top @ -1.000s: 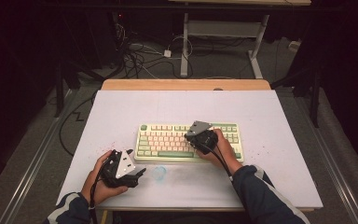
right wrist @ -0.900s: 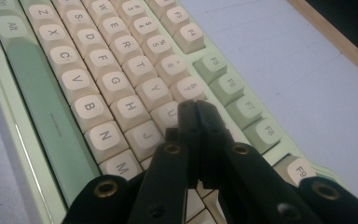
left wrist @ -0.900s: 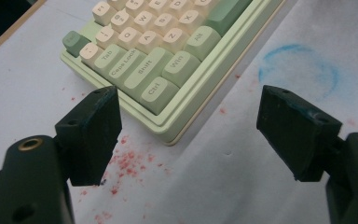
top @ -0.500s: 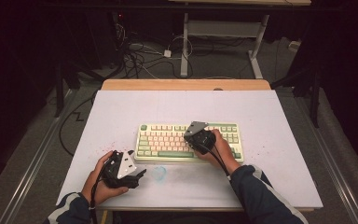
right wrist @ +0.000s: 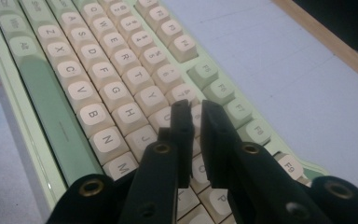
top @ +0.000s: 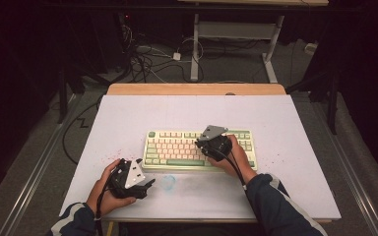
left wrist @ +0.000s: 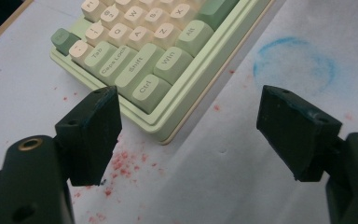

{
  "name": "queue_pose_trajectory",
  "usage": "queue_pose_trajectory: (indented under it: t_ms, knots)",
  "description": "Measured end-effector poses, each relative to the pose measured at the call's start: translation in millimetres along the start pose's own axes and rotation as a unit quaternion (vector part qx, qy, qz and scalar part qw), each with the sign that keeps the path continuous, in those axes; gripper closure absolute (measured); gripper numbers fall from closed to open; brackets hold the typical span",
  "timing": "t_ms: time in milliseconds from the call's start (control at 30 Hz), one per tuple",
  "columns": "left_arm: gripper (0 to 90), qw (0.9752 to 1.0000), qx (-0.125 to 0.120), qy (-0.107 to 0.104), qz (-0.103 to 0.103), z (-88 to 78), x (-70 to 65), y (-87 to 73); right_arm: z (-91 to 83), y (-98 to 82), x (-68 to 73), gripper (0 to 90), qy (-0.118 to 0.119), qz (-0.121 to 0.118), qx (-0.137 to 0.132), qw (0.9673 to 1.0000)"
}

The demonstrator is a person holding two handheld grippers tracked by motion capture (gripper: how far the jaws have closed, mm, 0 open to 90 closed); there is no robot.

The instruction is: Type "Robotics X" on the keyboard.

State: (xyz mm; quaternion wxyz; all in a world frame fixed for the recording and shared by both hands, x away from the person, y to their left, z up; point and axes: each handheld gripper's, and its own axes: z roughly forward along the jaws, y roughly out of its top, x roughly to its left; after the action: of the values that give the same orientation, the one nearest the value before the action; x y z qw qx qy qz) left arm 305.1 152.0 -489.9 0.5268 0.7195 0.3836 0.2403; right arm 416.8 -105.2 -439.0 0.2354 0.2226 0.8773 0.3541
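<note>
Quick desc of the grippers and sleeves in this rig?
Both grippers, left gripper and right gripper, are black with two blocky jaws, brass-ringed screw holes, a grey three-cornered plate on top and a black trailing cable. Sleeves are dark blue with pale stripes.

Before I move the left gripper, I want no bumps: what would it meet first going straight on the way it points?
Probably the keyboard's near corner by the Ctrl key, ahead of the left gripper; depth is unclear.

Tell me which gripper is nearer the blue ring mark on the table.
Left. The left gripper rests on the table just left of the blue ring mark, jaws wide apart. The right gripper is farther back, over the keyboard.
</note>
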Motion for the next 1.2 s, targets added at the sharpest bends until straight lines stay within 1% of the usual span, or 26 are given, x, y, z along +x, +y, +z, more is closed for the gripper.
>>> queue_pose_trajectory:
  t_ms: [67, 100, 167, 233, 300, 333, 467, 567, 633, 800, 867, 967, 1033, 1200]
  knots:
    - [20.9, 1.0, 0.0, 0.001, 0.0, -0.2, 0.4, 0.1, -2.4, -0.5, -1.1, 78.9, -0.002, 0.002, -0.007, 1.0]
    - [20.9, 1.0, 0.0, 0.001, 0.0, -0.3, 0.3, 0.0, -3.8, -0.9, -1.2, 77.6, -0.001, 0.007, -0.009, 0.9999]
    - [20.9, 1.0, 0.0, 0.001, 0.001, -0.4, 0.4, -0.2, -5.6, -1.3, -1.9, 72.6, -0.001, 0.008, -0.016, 0.9998]
    - [20.9, 1.0, 0.002, 0.002, 0.003, -0.4, 0.7, -0.5, -7.9, -1.5, -2.4, 69.5, -0.003, 0.008, -0.02, 0.9998]
    - [20.9, 1.0, 0.004, 0.002, 0.004, -0.4, 1.0, -0.9, -10.0, -1.3, -1.7, 61.6, -0.007, 0.004, -0.024, 0.9997]
    - [20.9, 1.0, 0.005, 0.003, 0.006, -0.4, 1.0, -1.2, -10.9, -1.2, -1.2, 60.0, -0.01, 0.004, -0.024, 0.9997]
    - [20.9, 0.9999, 0.007, 0.004, 0.008, -0.5, 1.2, -1.6, -17.4, -1.5, 1.6, 48.2, -0.013, -0.005, -0.032, 0.9994]
    - [20.9, 0.9999, 0.006, 0.003, 0.009, -0.5, 0.5, -1.3, -22.3, -2.1, 2.4, 40.6, -0.021, -0.001, -0.043, 0.9989]
    - [20.9, 0.9999, 0.006, 0.003, 0.01, -1.0, 0.2, -1.3, -24.6, -2.8, 3.3, 35.4, -0.031, 0.002, -0.049, 0.9983]
    - [20.9, 0.9999, 0.006, 0.003, 0.008, -1.2, 1.1, -1.4, -30.9, -6.2, 2.4, 28.6, -0.053, 0.013, -0.062, 0.9966]
    - [20.9, 1.0, 0.005, 0.003, 0.008, -1.2, 1.1, -1.3, -34.5, -8.1, 1.2, 26.6, -0.057, 0.016, -0.072, 0.9957]
    - [20.9, 0.9999, 0.005, 0.004, 0.008, -1.7, 1.1, -1.1, -39.8, -11.3, 0.2, 23.5, -0.063, 0.025, -0.077, 0.9947]
    - [20.9, 0.9999, 0.005, 0.005, 0.008, -1.7, 1.3, -0.9, -43.4, -13.5, -0.7, 21.9, -0.065, 0.026, -0.079, 0.9944]
    - [20.9, 0.9999, 0.006, 0.007, 0.007, -1.3, 1.6, -1.2, -55.8, -18.2, -1.4, 21.6, -0.071, 0.029, -0.093, 0.9927]
